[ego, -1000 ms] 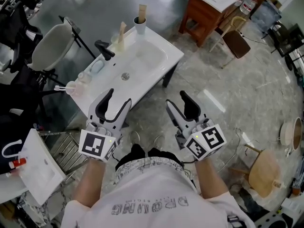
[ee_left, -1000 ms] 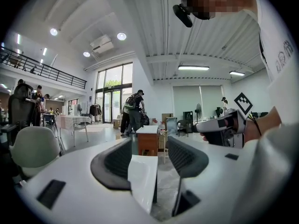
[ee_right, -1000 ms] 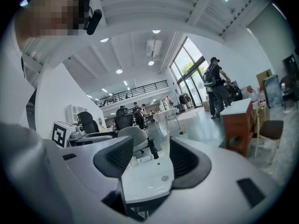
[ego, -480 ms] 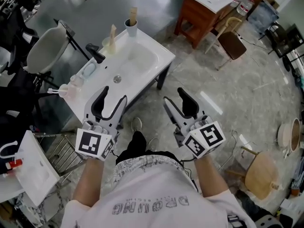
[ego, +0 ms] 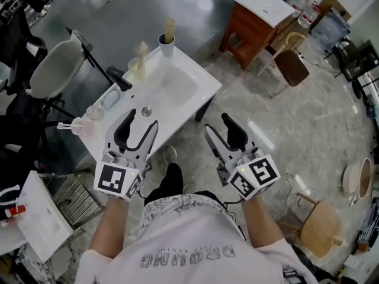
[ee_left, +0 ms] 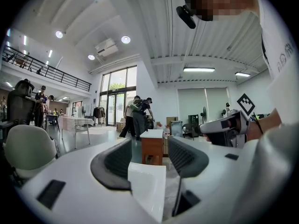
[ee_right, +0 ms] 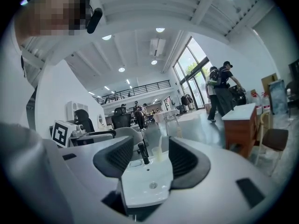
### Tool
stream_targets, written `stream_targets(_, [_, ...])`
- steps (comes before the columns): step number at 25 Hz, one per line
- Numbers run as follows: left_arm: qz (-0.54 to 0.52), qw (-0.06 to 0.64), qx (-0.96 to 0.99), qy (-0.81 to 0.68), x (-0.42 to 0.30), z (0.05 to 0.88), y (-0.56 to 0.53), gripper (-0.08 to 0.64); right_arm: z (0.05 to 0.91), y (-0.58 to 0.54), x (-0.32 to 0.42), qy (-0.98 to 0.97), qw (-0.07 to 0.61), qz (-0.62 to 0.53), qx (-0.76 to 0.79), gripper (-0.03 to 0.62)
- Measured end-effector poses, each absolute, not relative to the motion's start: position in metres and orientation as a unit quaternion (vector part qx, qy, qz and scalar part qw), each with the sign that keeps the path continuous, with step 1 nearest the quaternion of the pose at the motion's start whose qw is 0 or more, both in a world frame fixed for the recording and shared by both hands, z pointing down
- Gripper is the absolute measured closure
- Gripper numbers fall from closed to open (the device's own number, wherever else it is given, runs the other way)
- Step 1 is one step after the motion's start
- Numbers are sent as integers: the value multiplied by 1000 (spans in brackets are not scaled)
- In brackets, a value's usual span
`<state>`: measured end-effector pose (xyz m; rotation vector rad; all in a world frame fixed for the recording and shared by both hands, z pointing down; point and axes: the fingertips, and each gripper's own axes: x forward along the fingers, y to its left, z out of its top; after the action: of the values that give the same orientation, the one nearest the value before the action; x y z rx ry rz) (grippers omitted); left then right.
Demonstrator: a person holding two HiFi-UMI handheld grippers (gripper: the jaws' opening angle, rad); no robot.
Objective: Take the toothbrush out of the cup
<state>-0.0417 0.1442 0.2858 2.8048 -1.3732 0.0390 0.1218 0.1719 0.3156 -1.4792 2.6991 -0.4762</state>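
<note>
A white cup (ego: 166, 45) holding a wooden toothbrush (ego: 169, 28) stands on the far corner of the white sink (ego: 177, 90). Beside it a clear cup (ego: 139, 70) holds a pale toothbrush (ego: 142, 52). That cup also shows small between the jaws in the right gripper view (ee_right: 158, 154), next to the black faucet (ee_right: 142, 154). My left gripper (ego: 137, 123) hovers open and empty over the sink's near edge. My right gripper (ego: 222, 126) is open and empty over the floor beside the sink. Both cups are well beyond the fingertips.
The black faucet (ego: 118, 77) and small bottles (ego: 89, 114) line the sink's left side. A wooden cabinet with a white top (ego: 260, 16) and a chair (ego: 293, 64) stand to the far right. A grey office chair (ego: 53, 64) is at left, a wooden stool (ego: 323, 223) at lower right.
Both grippers have drifted a little closer to the sink along with the person. Their jaws stay as wide as before and hold nothing.
</note>
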Motion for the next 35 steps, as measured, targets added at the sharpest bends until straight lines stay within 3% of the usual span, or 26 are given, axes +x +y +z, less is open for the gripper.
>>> stream_targets(17, [22,52,899,-435,-76,320,2,313,341,26,83,863,-14,-180,-472,348])
stream_targets(35, [14,95,893,-440,-108,348,-50,313,359,-51,39,868,-52,-196,-452,350])
